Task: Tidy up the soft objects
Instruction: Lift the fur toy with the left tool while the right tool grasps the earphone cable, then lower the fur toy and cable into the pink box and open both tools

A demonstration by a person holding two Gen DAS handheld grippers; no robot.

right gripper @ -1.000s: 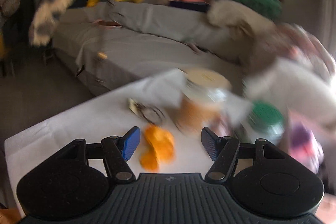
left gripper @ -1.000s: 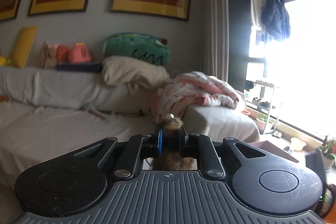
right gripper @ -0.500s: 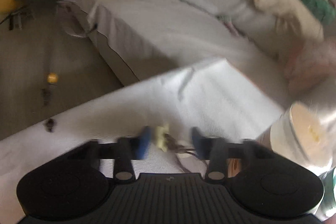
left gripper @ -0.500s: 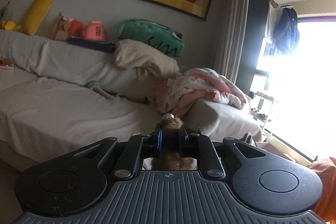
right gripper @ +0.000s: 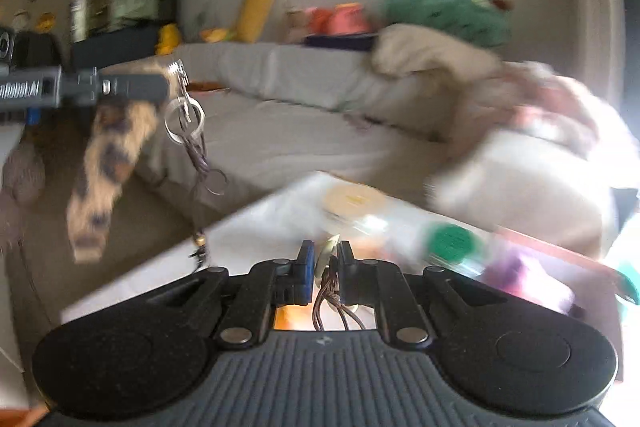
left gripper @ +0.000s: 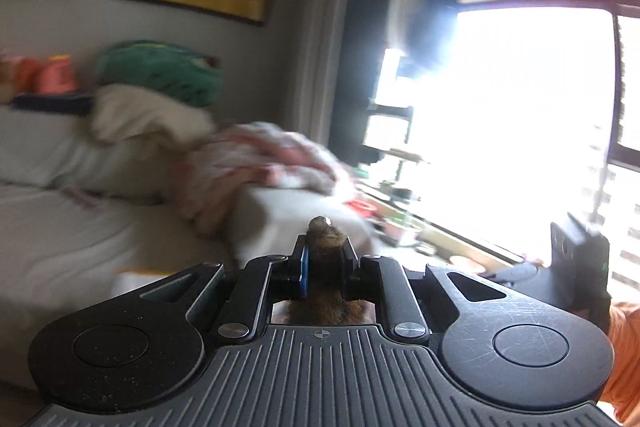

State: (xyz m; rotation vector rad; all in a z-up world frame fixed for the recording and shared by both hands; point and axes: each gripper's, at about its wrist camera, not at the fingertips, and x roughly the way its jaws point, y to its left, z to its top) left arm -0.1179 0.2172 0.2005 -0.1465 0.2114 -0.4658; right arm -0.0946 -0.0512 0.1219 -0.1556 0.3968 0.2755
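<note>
My left gripper point(left gripper: 323, 259) is shut on a furry spotted tail charm point(left gripper: 323, 239). In the right wrist view that tan, dark-spotted tail point(right gripper: 104, 167) hangs from the left gripper point(right gripper: 160, 91) in the air at the left, with key rings point(right gripper: 185, 119) and cords dangling. My right gripper point(right gripper: 323, 263) is shut on a small pale ring-like piece point(right gripper: 329, 255) with brown cords point(right gripper: 332, 307) trailing below it, above the white-clothed table point(right gripper: 248, 223).
A jar with a cream lid point(right gripper: 352, 203), a green-lidded jar point(right gripper: 452, 239) and a purple thing point(right gripper: 516, 271) stand on the table. Behind is a grey sofa point(right gripper: 280, 131) with pillows, a green plush point(right gripper: 448, 11) and a pink blanket point(left gripper: 264, 163). A bright window point(left gripper: 512, 131) is at the right.
My right gripper closed from open onto the small corded piece and lifted from the table. My left gripper swung right toward the window, still holding the tail.
</note>
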